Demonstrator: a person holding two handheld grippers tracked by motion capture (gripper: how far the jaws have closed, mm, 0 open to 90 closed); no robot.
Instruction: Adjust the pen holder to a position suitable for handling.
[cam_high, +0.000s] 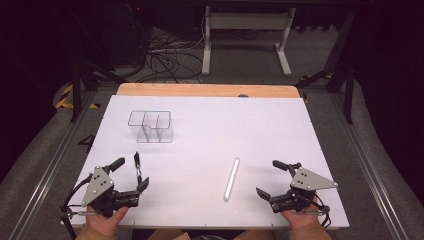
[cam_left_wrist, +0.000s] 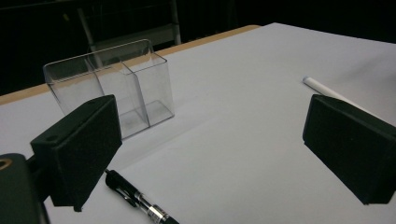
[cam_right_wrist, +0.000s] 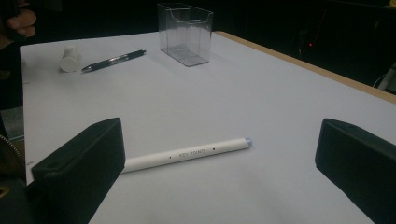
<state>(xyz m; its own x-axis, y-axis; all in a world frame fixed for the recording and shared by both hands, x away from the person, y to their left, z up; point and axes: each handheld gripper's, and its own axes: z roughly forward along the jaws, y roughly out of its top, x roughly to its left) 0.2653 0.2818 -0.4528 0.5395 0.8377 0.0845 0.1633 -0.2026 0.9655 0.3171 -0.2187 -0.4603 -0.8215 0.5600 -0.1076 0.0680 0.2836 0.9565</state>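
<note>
— What stands in our way on the white table (cam_high: 210, 130)?

— Little. The clear divided box (cam_high: 151, 126) stands upright at the far left. A black pen (cam_high: 137, 167) lies just ahead of our left gripper (cam_high: 131, 175), between it and the box. A white pen (cam_high: 231, 178) lies in the near middle, just left of our right gripper (cam_high: 272, 178).

— And the open room?

— We have the whole far right and centre bare, and a wide bare strip between the two pens. From the right gripper view, a small white cylinder (cam_right_wrist: 70, 59) lies near the black pen's tip.

— Our jaws?

— Both pairs spread wide, nothing between them.
</note>
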